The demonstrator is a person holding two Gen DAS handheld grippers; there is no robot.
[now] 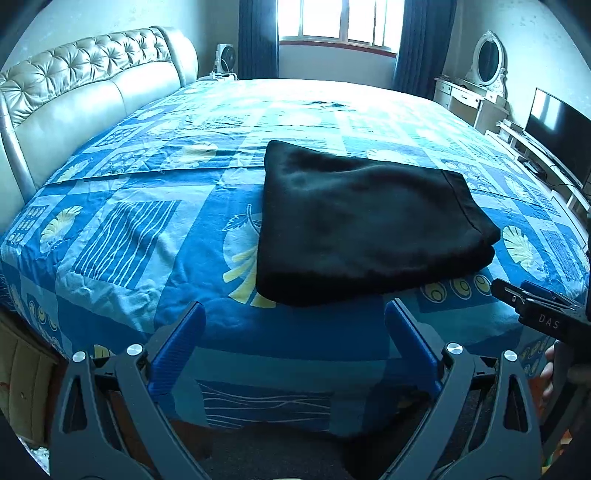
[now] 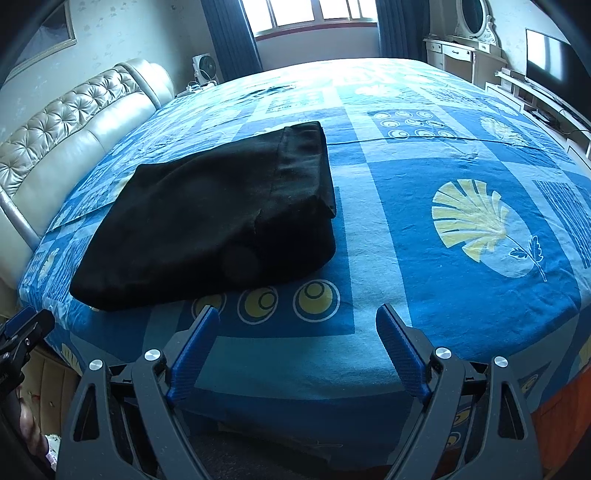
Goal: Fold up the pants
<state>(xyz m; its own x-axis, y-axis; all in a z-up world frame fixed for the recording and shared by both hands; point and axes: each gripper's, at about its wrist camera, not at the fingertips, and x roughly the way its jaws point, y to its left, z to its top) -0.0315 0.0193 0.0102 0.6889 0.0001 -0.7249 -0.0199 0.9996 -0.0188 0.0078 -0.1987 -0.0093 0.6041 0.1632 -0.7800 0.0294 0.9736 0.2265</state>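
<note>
Lying folded on bed (image 1: 110,221): pants (image 1: 362,225) | long axis left-right | both jaws spread, empty

Lettering on black body of the right tongs (image 1: 506,291): "DAS", pale capitals, cut off by the frame's edge in the left wrist view
Other readable text: none, in either view

We see the folded pants (image 1: 365,225) lying on the bed (image 1: 155,236) near its front edge. From our left gripper (image 1: 295,314) they sit at twelve to one o'clock; from our right gripper (image 2: 295,317) at ten to eleven. The headboard (image 1: 74,88) stands at ten o'clock, the window (image 1: 343,18) at twelve, the television (image 1: 557,129) at two.
</note>
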